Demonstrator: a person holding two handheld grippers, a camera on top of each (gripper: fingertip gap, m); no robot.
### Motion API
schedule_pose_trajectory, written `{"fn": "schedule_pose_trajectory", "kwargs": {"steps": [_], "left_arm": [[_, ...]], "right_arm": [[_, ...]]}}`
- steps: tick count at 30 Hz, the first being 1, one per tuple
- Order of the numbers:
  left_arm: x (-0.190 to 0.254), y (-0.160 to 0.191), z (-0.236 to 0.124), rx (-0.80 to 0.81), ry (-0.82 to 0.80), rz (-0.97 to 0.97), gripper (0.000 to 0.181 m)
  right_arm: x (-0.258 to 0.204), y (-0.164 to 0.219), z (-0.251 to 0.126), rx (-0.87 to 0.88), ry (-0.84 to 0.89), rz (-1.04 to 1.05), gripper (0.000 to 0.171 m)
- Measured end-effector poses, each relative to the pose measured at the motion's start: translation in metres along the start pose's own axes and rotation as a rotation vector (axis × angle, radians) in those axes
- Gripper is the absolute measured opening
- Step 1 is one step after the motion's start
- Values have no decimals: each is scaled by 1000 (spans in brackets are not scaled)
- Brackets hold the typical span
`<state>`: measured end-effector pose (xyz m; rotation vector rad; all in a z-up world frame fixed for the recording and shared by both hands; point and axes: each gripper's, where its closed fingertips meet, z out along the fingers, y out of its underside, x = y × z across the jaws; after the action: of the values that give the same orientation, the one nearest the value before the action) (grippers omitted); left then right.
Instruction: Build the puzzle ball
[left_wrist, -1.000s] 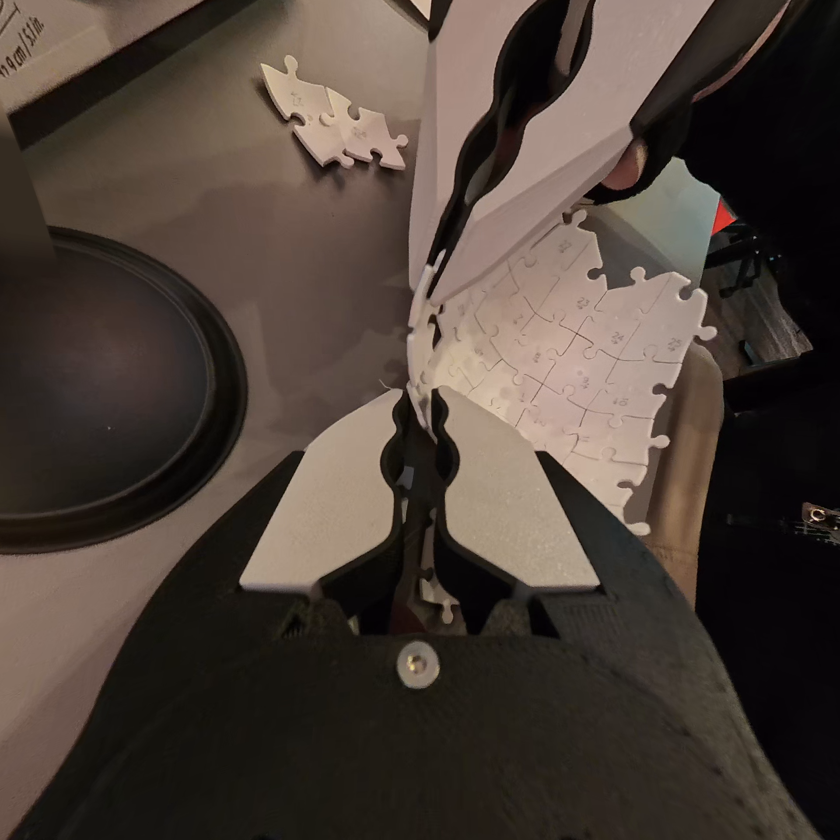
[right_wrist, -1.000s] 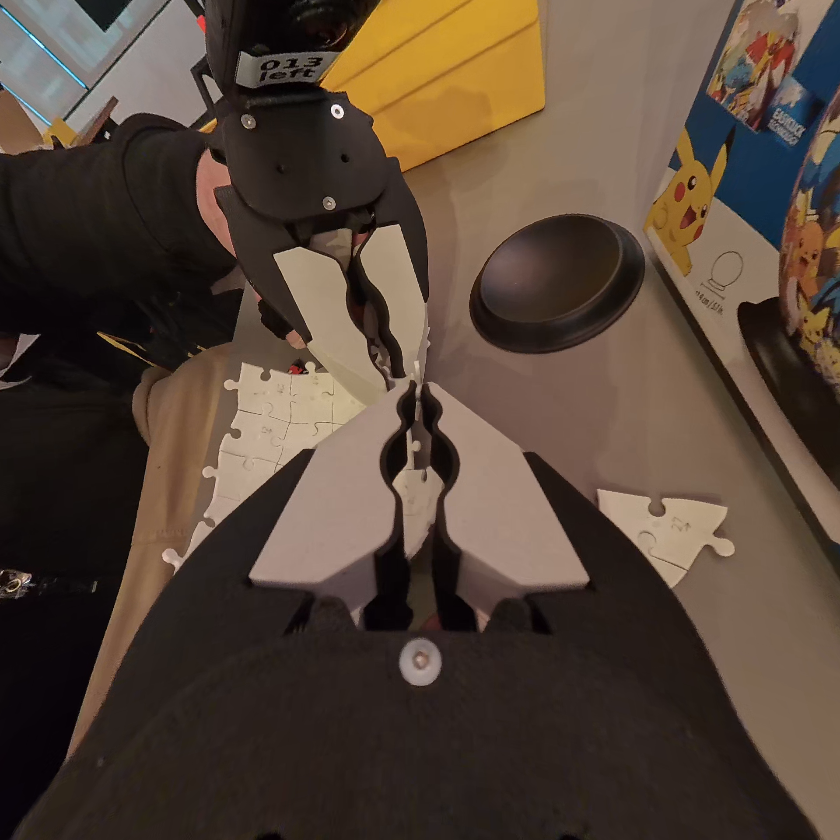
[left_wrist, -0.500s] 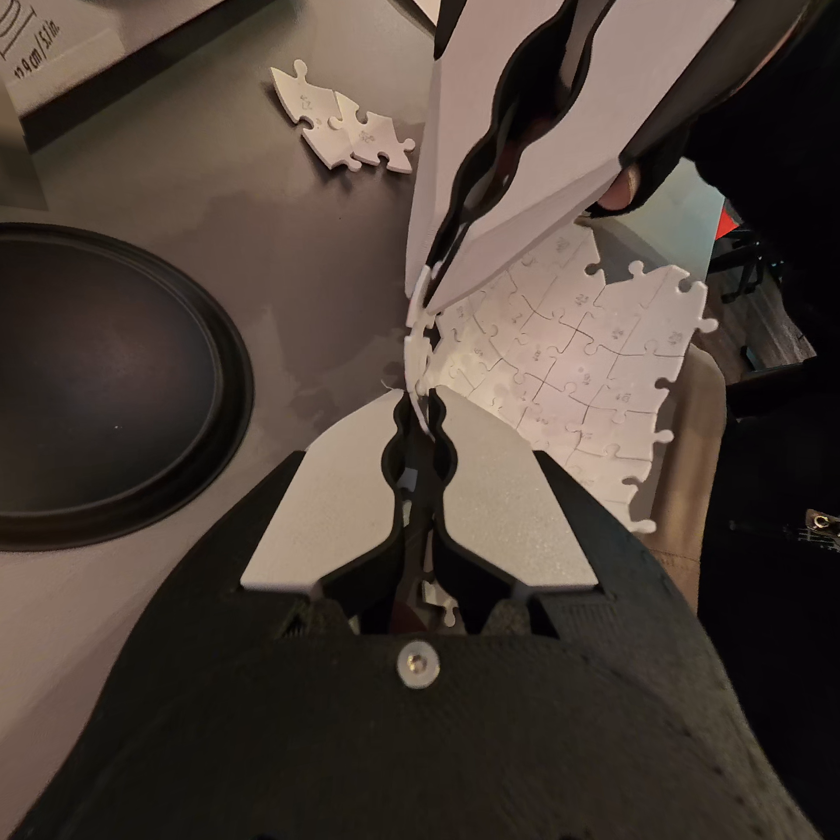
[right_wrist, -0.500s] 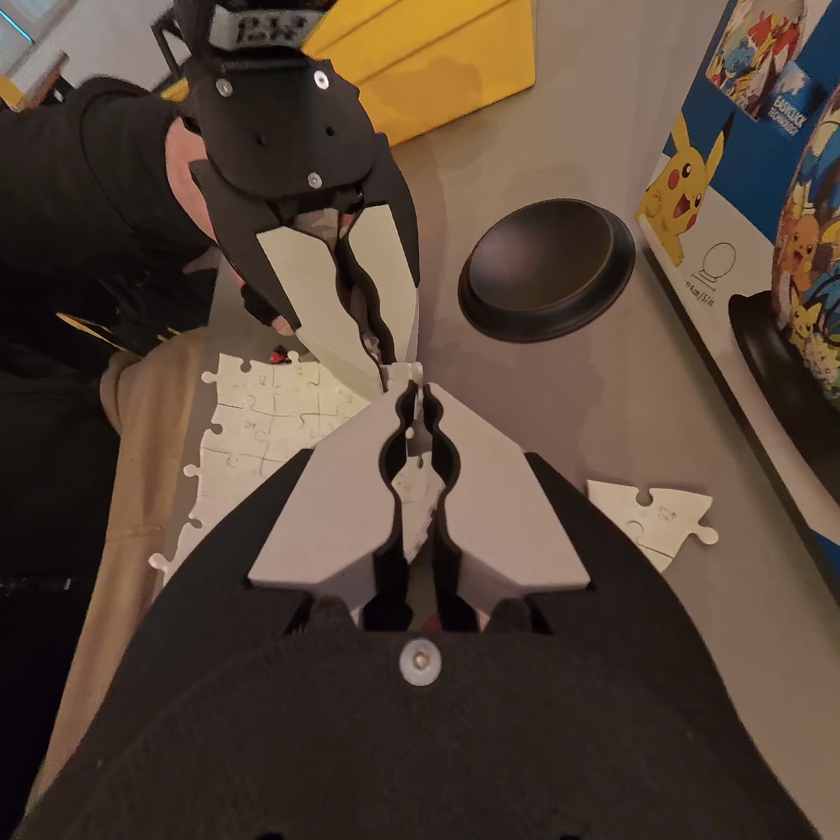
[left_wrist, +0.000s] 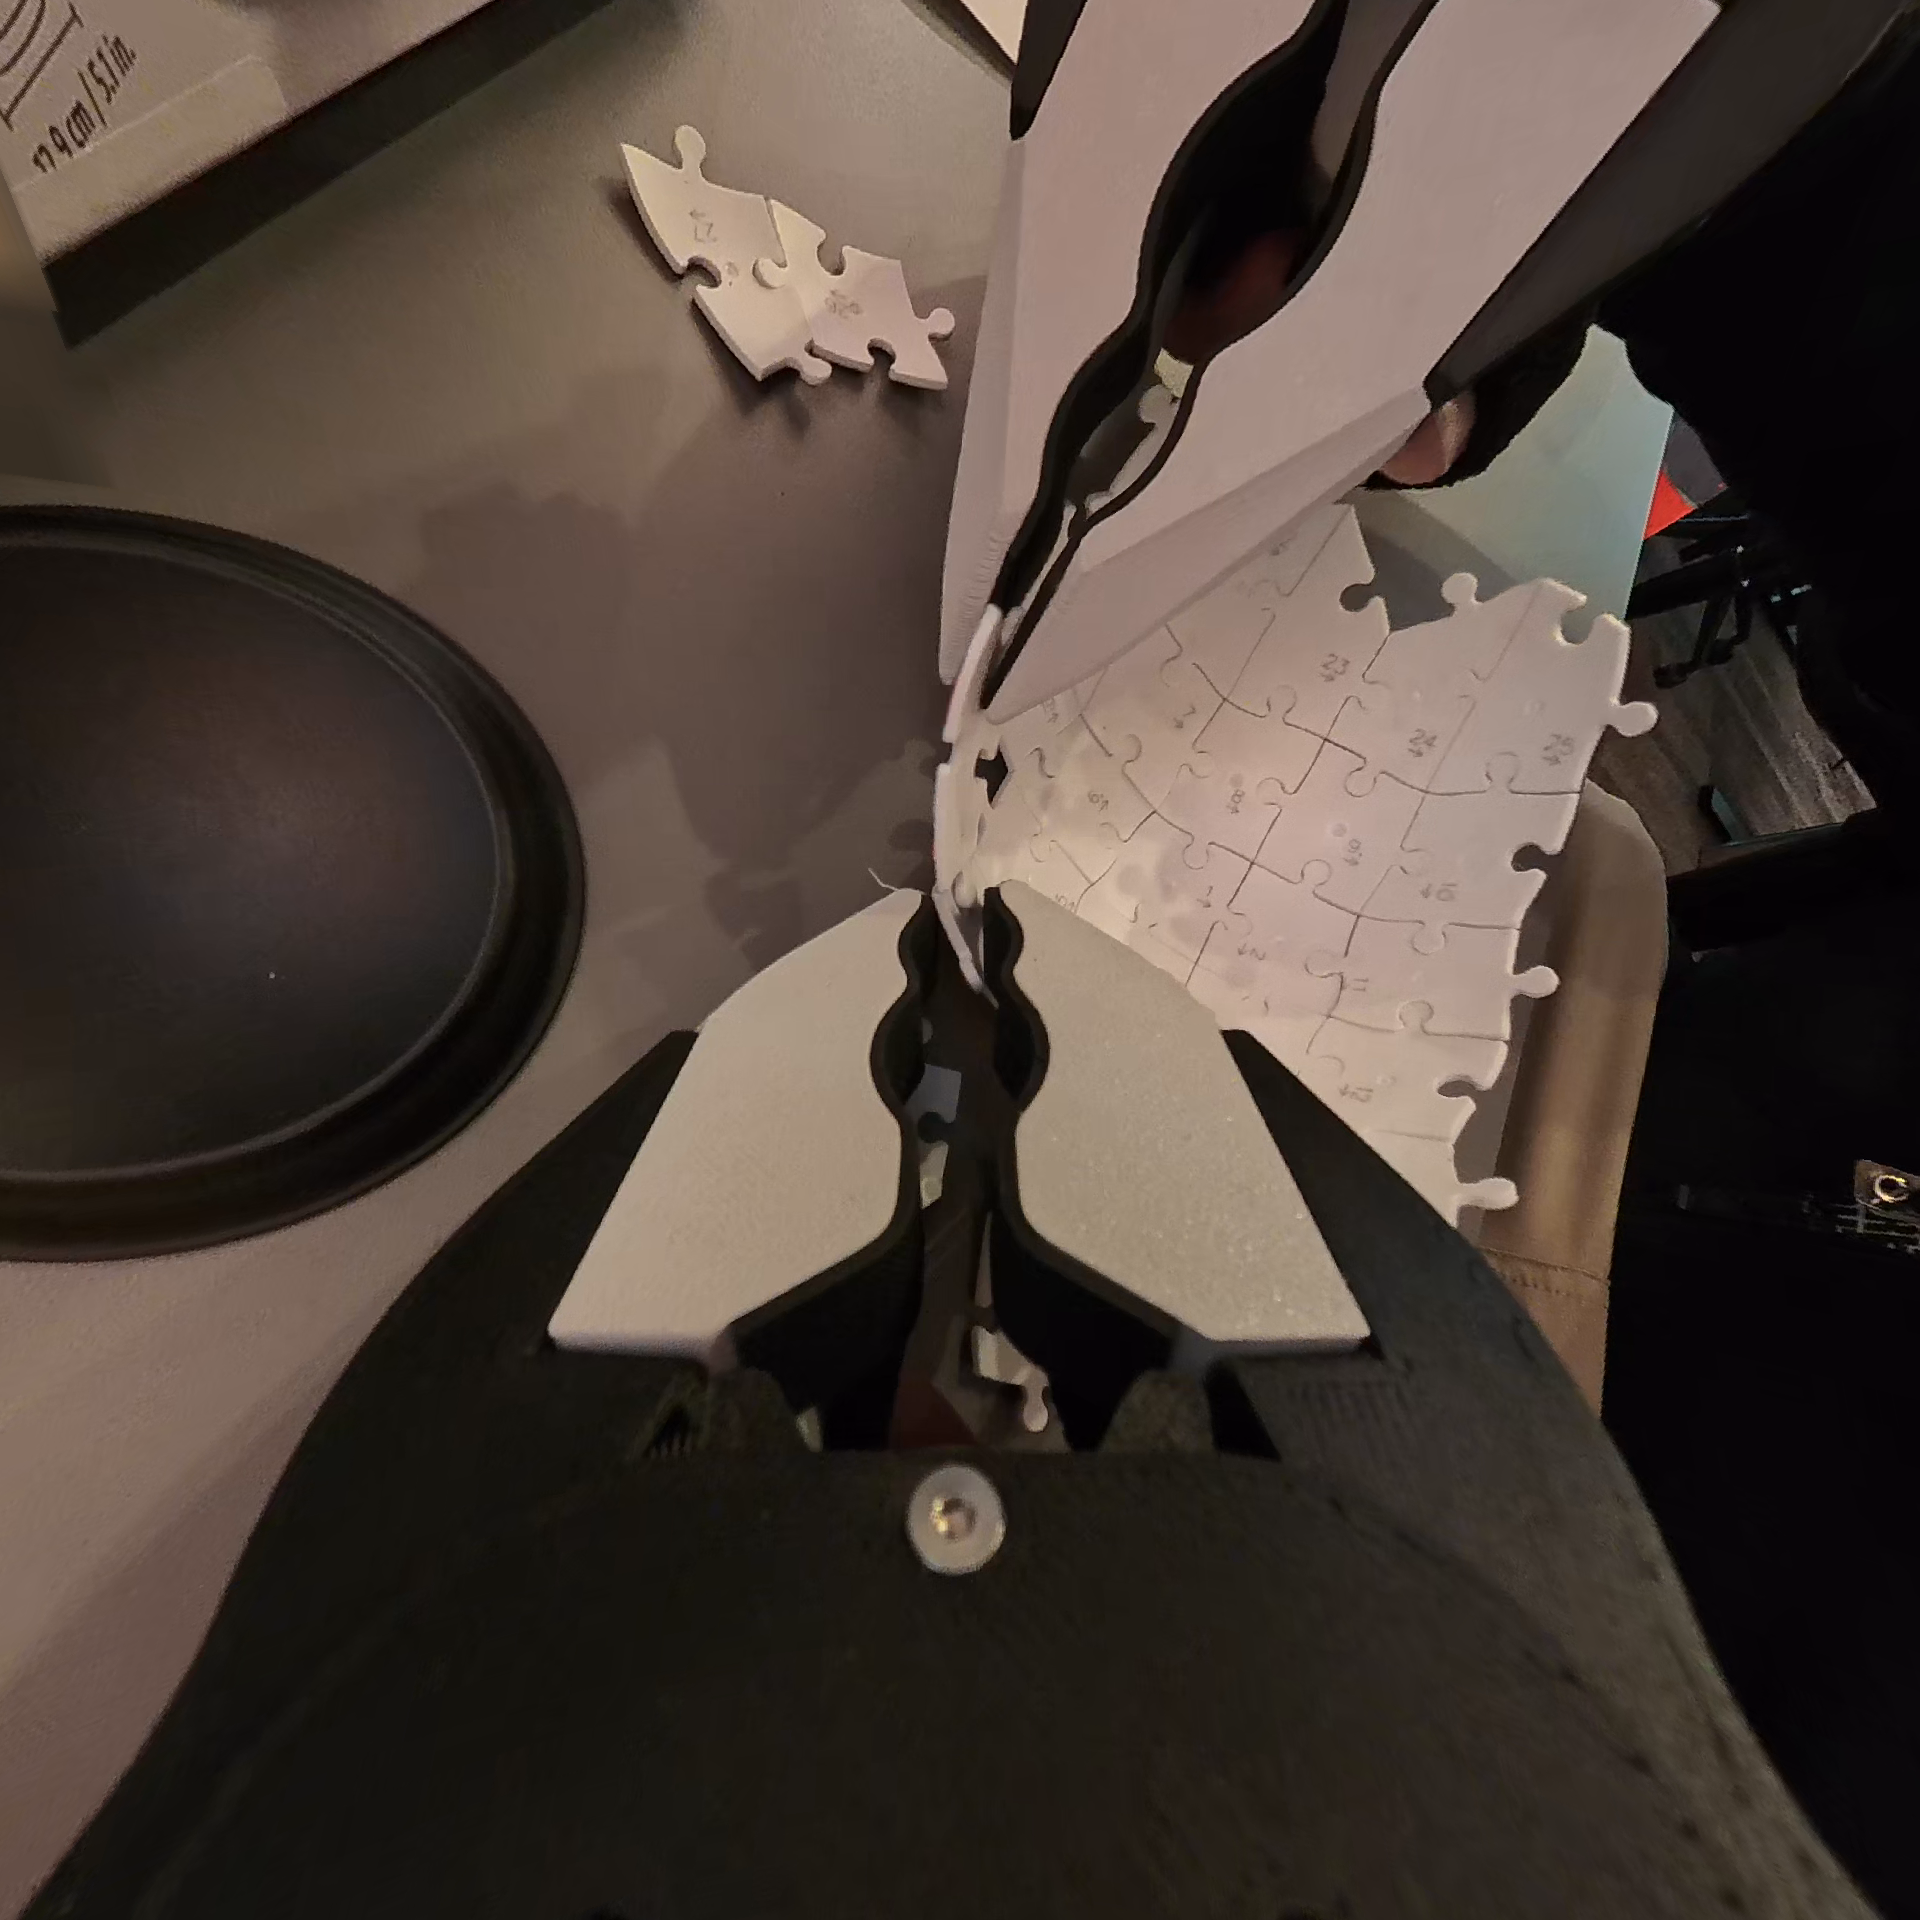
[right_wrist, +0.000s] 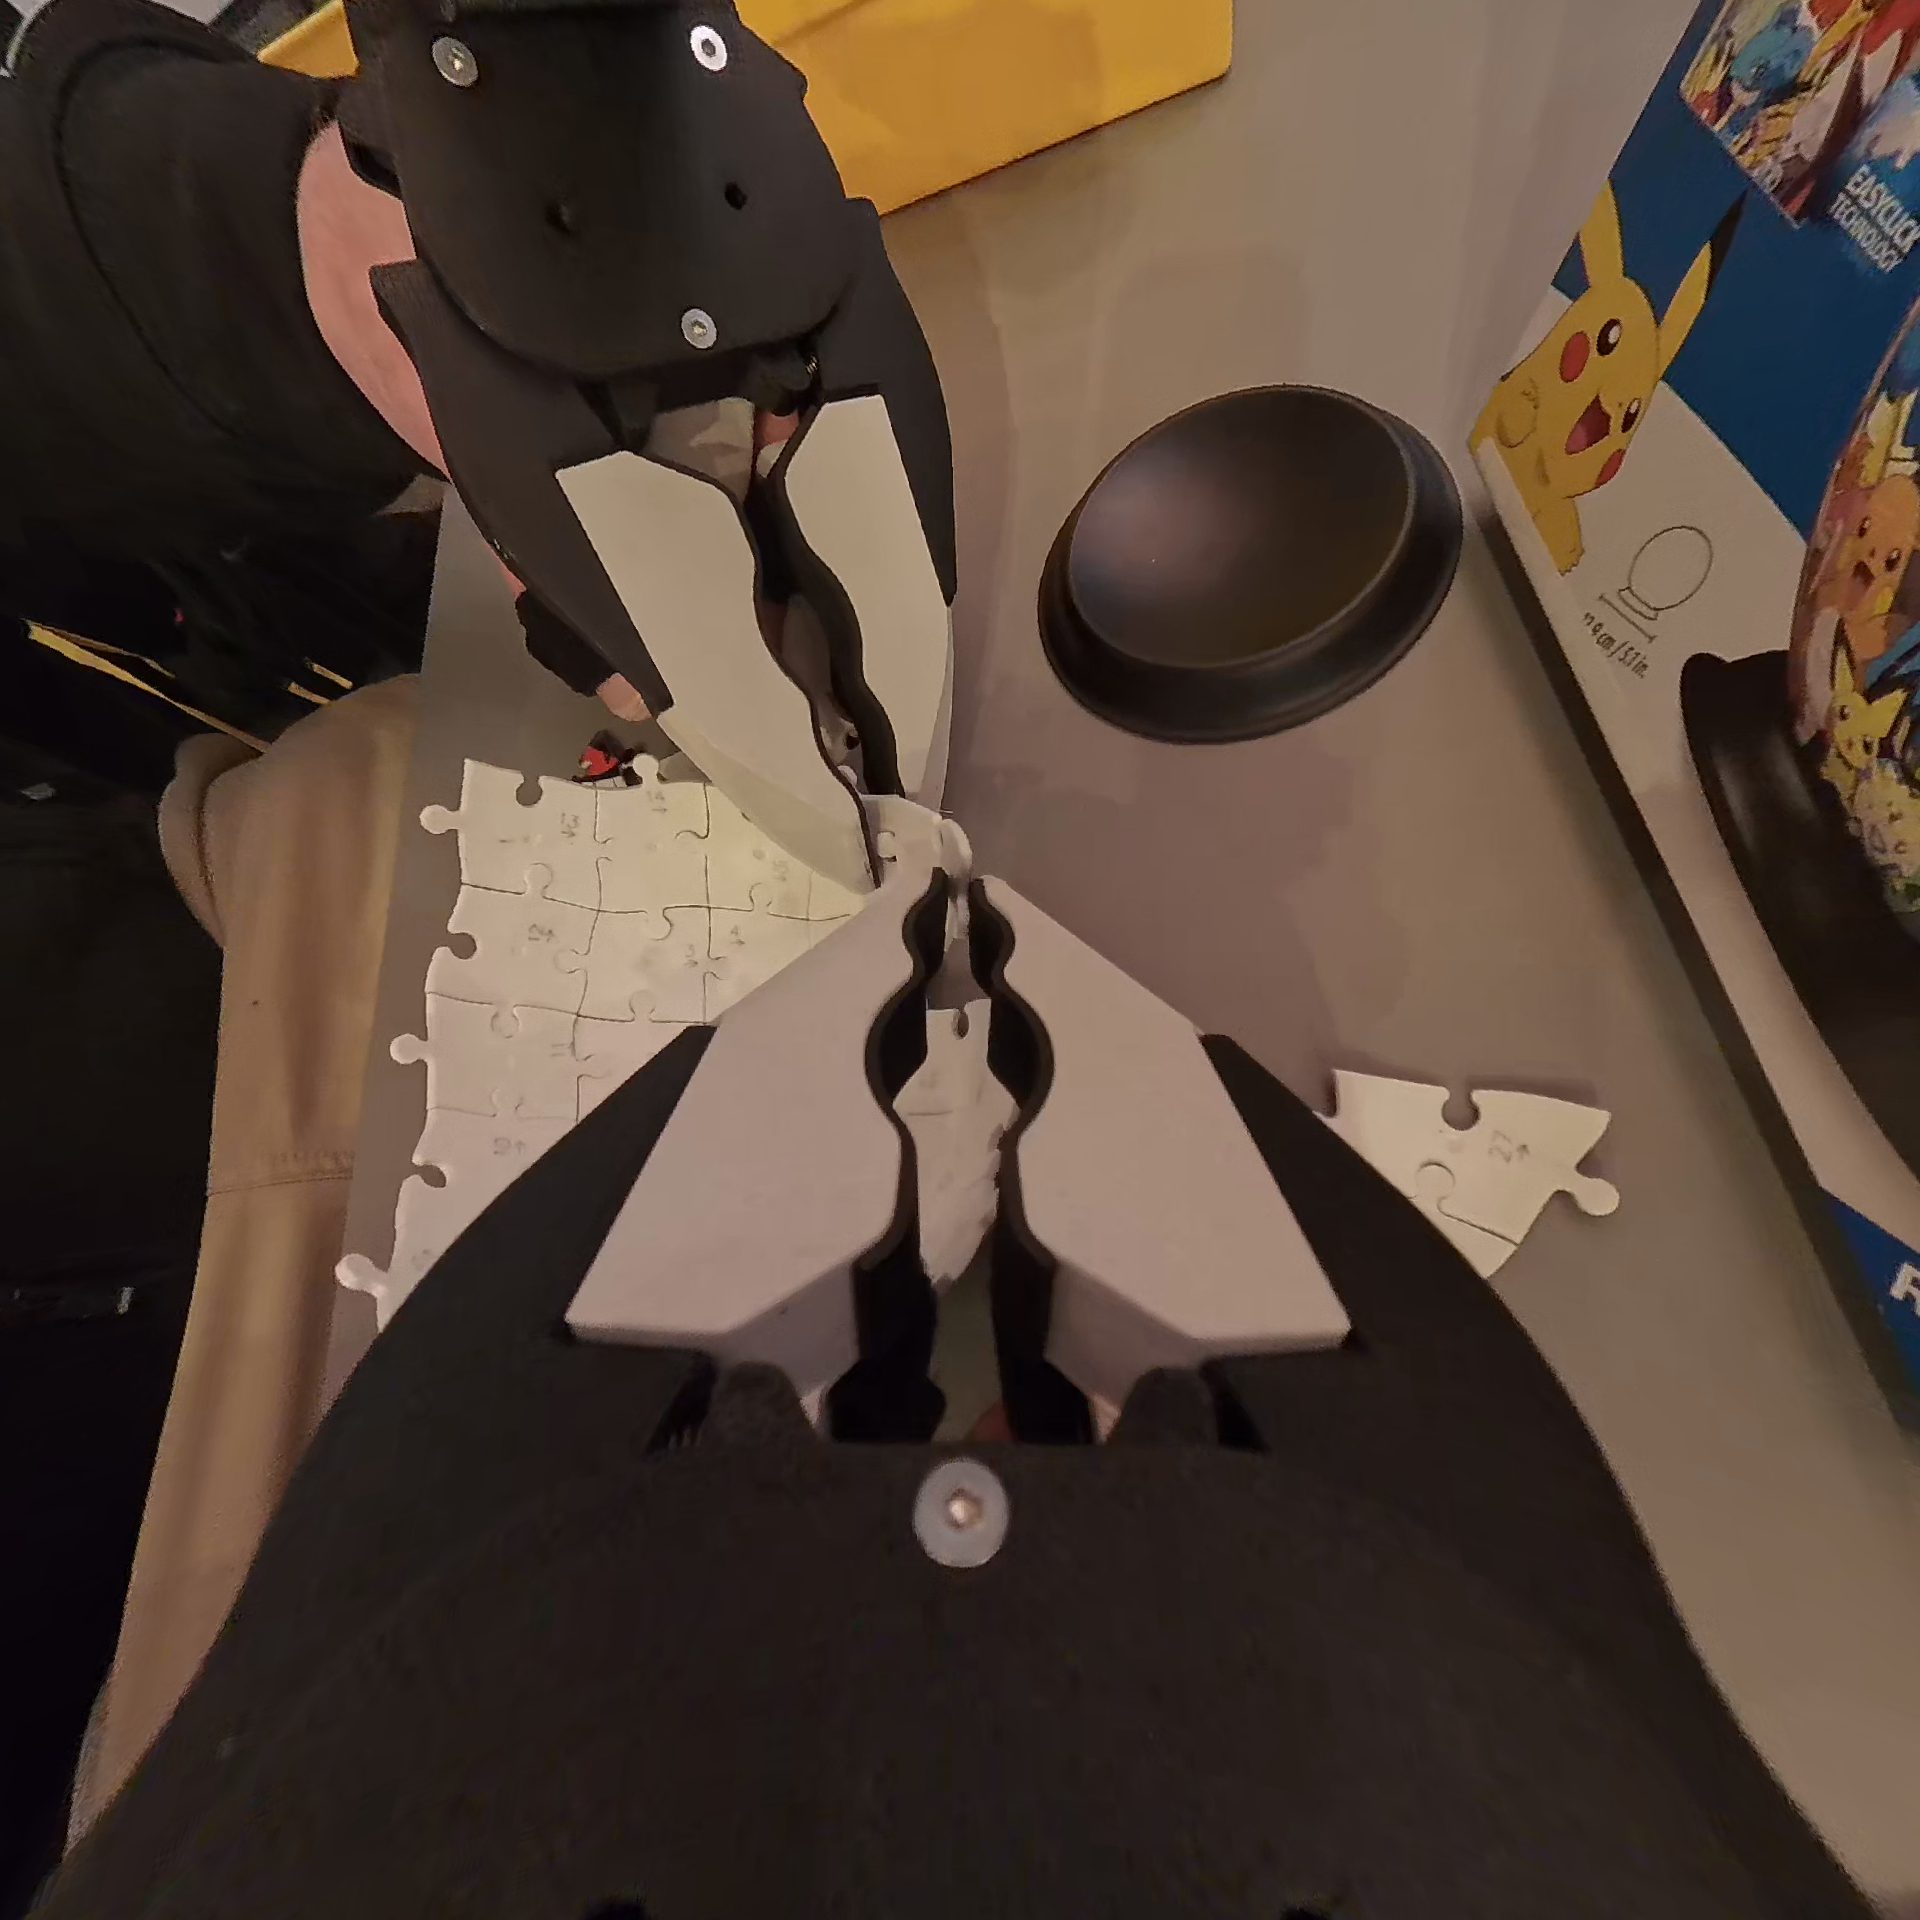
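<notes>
The partly built puzzle ball is a curved white shell of joined pieces (left_wrist: 1299, 810), held in the air at the table's edge; it also shows in the right wrist view (right_wrist: 582, 935). My left gripper (left_wrist: 961, 920) is shut on the shell's rim, and it comes in from the top of the right wrist view (right_wrist: 871, 854). My right gripper (right_wrist: 956, 896) is shut on a white puzzle piece (right_wrist: 945, 1122) and holds it against the shell's rim, just beyond the left fingertips. It enters the left wrist view from the top (left_wrist: 987, 649).
A black round stand (left_wrist: 239, 873) (right_wrist: 1247, 561) sits on the grey table. A few joined loose pieces (left_wrist: 790, 281) (right_wrist: 1465, 1164) lie nearby. The puzzle box (right_wrist: 1714, 416) lies along the table's side, and a yellow box (right_wrist: 987, 83) stands behind. A person's beige trouser leg (right_wrist: 260, 987) is below the shell. Less than 4 cm separates the two grippers' tips.
Both grippers stay shut and close together at the shell's rim. The right gripper has shifted and tilted slightly against the rim; the shell has turned a little.
</notes>
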<state>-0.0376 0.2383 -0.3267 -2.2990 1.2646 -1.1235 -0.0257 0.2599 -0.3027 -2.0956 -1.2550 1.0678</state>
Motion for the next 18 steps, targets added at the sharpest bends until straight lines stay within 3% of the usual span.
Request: {"fn": "schedule_pose_trajectory", "kwargs": {"steps": [3, 10, 12, 18], "left_arm": [[0, -1, -1, 5, -3, 11, 8], [1, -18, -17, 65, -53, 88, 27], [7, -29, -22, 100, -79, 152, 26], [2, -20, -13, 0, -156, 232, 20]], "right_arm": [[-1, -4, -4, 25, -15, 12, 0], [-2, -11, -12, 29, 7, -14, 0], [-5, -14, -15, 23, 11, -36, 0], [-9, -17, -20, -1, 39, -75, 0]]}}
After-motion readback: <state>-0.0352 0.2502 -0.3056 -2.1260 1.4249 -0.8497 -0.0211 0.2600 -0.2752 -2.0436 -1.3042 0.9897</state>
